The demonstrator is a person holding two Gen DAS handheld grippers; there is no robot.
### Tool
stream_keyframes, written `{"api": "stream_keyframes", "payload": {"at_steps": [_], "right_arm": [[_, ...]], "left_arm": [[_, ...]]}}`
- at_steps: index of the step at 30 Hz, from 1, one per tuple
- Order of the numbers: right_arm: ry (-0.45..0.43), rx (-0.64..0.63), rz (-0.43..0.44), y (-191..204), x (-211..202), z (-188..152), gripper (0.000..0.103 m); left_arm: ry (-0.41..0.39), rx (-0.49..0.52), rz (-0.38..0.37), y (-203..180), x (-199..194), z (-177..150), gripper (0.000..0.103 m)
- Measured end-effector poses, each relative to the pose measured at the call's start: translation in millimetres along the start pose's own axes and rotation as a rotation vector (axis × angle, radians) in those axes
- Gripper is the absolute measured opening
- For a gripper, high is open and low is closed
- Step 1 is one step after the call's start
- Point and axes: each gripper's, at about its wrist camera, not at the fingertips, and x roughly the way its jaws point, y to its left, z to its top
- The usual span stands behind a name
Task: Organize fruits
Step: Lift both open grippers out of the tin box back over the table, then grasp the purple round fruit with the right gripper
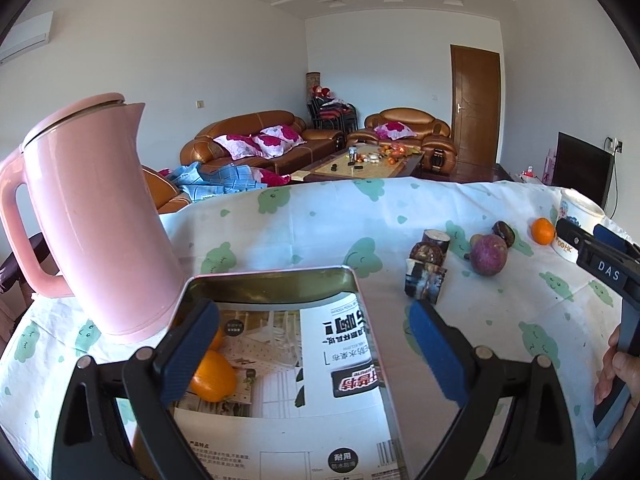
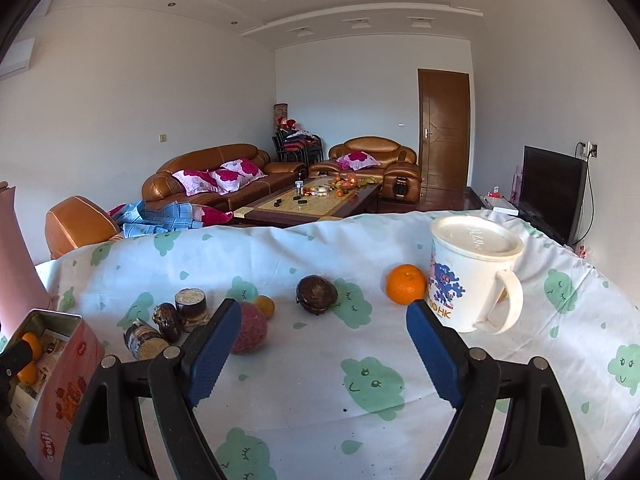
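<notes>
My left gripper [image 1: 316, 344] hangs open over an open pink tin box [image 1: 272, 276] lined with printed paper; nothing sits between its pads. Two oranges [image 1: 212, 376] lie in the tin beside the left finger. My right gripper [image 2: 324, 344] is open and empty above the tablecloth. Ahead of it lie an orange [image 2: 406, 284], a dark brown round fruit [image 2: 317, 294], a purple fruit [image 2: 250, 330] and a small orange [image 2: 265, 306] behind that. The purple fruit [image 1: 488, 254] and the orange [image 1: 542, 231] also show in the left wrist view.
A pink kettle [image 1: 92, 216] stands left of the tin. Cut cane pieces [image 2: 192, 306] and another dark fruit [image 2: 168, 320] lie between tin and purple fruit. A white lidded mug [image 2: 472, 272] stands right of the orange. A hand [image 1: 616, 376] holds the right gripper.
</notes>
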Motion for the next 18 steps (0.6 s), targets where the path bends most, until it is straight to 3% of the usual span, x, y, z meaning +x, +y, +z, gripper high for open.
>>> {"api": "stream_keyframes", "payload": {"at_steps": [2, 4, 11, 15, 18], "right_arm": [[0.025, 0.007, 0.019, -3, 5, 0, 0.074], [0.048, 0.007, 0.034, -4, 9, -1, 0.072], [0.155, 0.03, 0.146, 0, 29, -4, 0.072], [0.246, 0.006, 0.241, 11, 54, 0, 0.072], [0.311, -0.024, 0.264, 22, 80, 2, 0.072]], "left_arm": [[0.0, 0.02, 0.001, -10, -1, 0, 0.098], [0.007, 0.035, 0.012, -21, 1, 1, 0.098], [0.065, 0.073, -0.023, -59, 15, 6, 0.098], [0.079, 0.106, -0.004, -77, 23, 11, 0.098], [0.108, 0.112, 0.003, -81, 29, 12, 0.098]]}}
